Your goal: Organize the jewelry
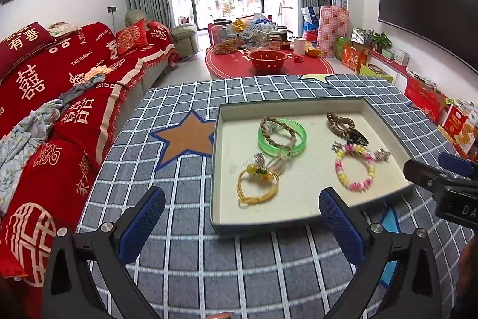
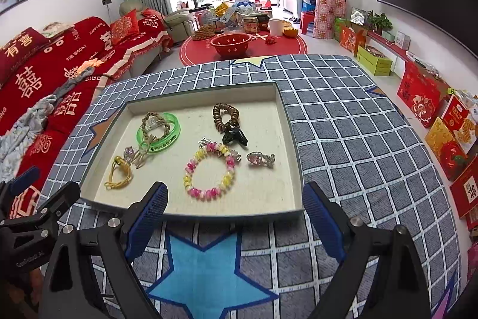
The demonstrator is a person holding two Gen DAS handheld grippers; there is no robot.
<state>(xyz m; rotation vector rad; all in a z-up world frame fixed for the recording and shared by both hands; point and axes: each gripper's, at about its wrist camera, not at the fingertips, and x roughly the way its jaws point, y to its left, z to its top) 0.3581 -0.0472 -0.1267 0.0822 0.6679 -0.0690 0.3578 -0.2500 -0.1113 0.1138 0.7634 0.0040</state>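
Observation:
A shallow grey tray with a cream floor lies on the checked cloth. In it are a green bangle with a braided cord bracelet across it, a yellow cord bracelet, a pink and yellow bead bracelet, a brown bead bracelet, a black clip and a small silver charm. My left gripper stands open before the tray's near left corner. My right gripper stands open at the tray's near edge, nothing between its fingers.
The table wears a grey checked cloth with an orange star and a blue star. A red sofa runs along the left. Red boxes line the floor at right. A red round table with a bowl stands beyond.

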